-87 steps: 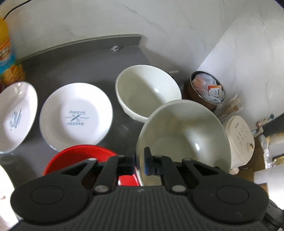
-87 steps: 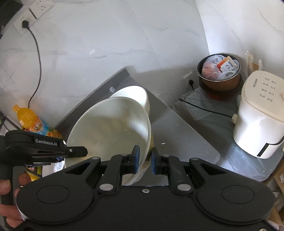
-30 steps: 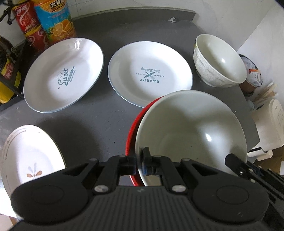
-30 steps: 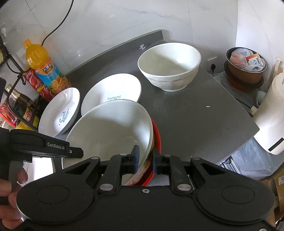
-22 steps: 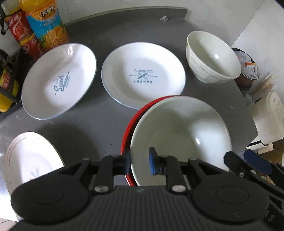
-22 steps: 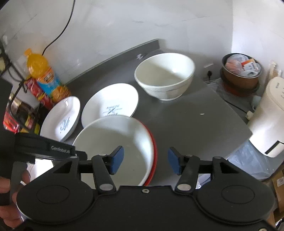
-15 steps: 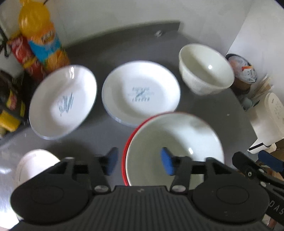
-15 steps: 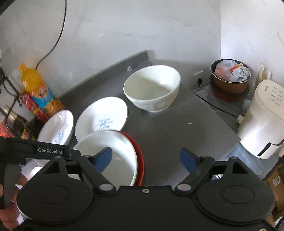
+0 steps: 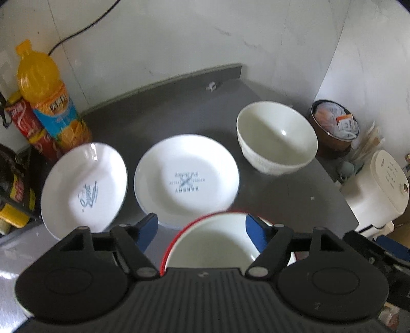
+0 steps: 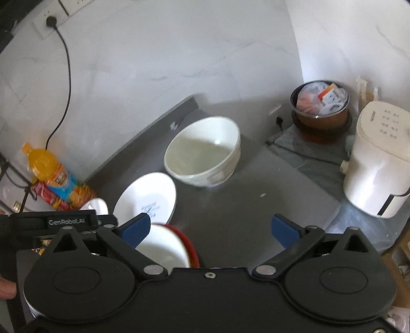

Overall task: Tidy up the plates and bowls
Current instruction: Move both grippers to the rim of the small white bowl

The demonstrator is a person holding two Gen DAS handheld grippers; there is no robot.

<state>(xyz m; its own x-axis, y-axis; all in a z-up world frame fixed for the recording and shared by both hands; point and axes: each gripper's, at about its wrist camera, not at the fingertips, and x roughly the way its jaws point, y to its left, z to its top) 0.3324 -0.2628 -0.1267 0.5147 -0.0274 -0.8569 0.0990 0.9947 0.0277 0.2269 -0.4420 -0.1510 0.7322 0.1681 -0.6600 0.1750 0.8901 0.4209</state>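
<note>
A dark grey counter (image 9: 179,112) fills the corner of a room with pale marble-look walls (image 9: 179,38); a black cable (image 10: 65,84) runs down from a wall socket (image 10: 50,19). At the back left stand an orange drink bottle (image 9: 43,94) and a red can (image 9: 25,123). Off the counter's right end sit a white rice cooker (image 10: 379,164) and a brown pot stuffed with packets (image 10: 321,107).

On the counter lie a white plate printed "Sweet" (image 9: 84,189) and, just beside it, a white plate printed "Bakery" (image 9: 187,179). A deep white bowl (image 9: 276,138) stands apart to the right. Nearest the grippers, a shallow white bowl (image 9: 215,246) rests inside a red bowl (image 9: 176,238), of which only the rim shows.

The left gripper (image 9: 201,228) points steeply down over that stack, its blue-padded jaws opening, spread either side of the white bowl's rim and pressing nothing. The right gripper (image 10: 210,229) tilts down less steeply, its jaws also opening and wide apart over bare counter, with the stack under its left finger. The frames are a little blurred, so whether that finger grazes the rim I cannot tell.
</note>
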